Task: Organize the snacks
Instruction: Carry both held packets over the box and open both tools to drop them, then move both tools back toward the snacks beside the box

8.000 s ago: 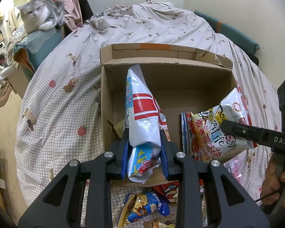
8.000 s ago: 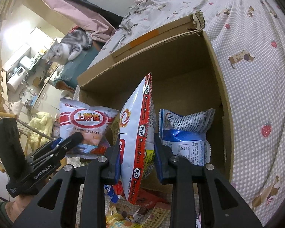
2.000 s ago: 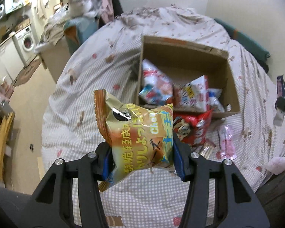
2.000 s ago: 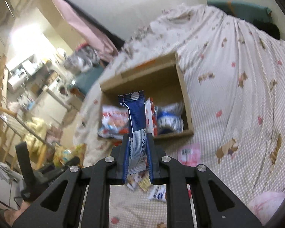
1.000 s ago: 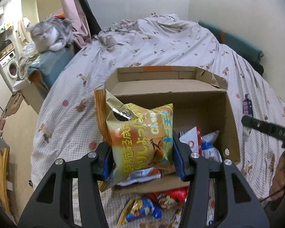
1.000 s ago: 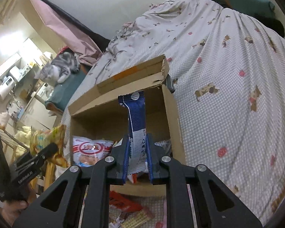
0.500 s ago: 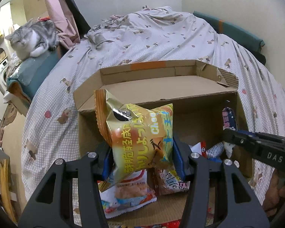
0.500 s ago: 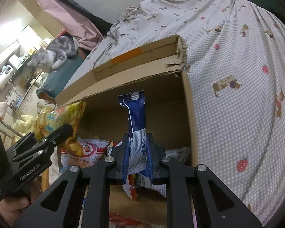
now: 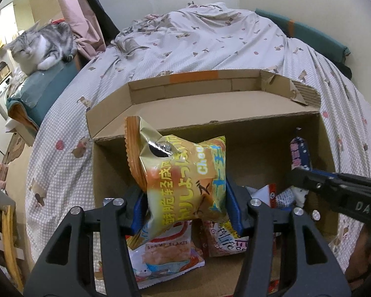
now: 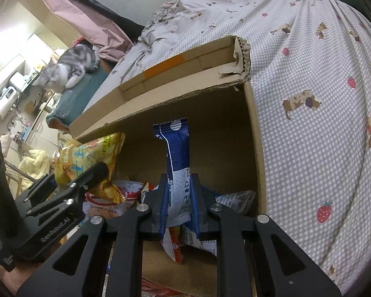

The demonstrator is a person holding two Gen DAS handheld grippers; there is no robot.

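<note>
Looking along the left gripper (image 9: 186, 212), I see its jaws, which have just eased slightly wider, clamping a puffy, crinkled yellow snack bag (image 9: 185, 173) above the open corrugated cardboard box (image 9: 235, 104), where glossy packets lie flat on the floor. From the right wrist, the right gripper (image 10: 178, 203) pinches a slim blue-and-white wrapper (image 10: 176, 163) upright inside the box (image 10: 256, 148), jaws nearly together.

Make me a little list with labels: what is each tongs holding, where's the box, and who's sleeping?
left tongs: shut on the yellow snack bag, over the box
right tongs: shut on the blue snack packet, upright
cardboard box: open, on the checked bedspread, snack bags already inside
shrimp flakes bag: lying in the box
cat: lying beside the bed, eyes closed
</note>
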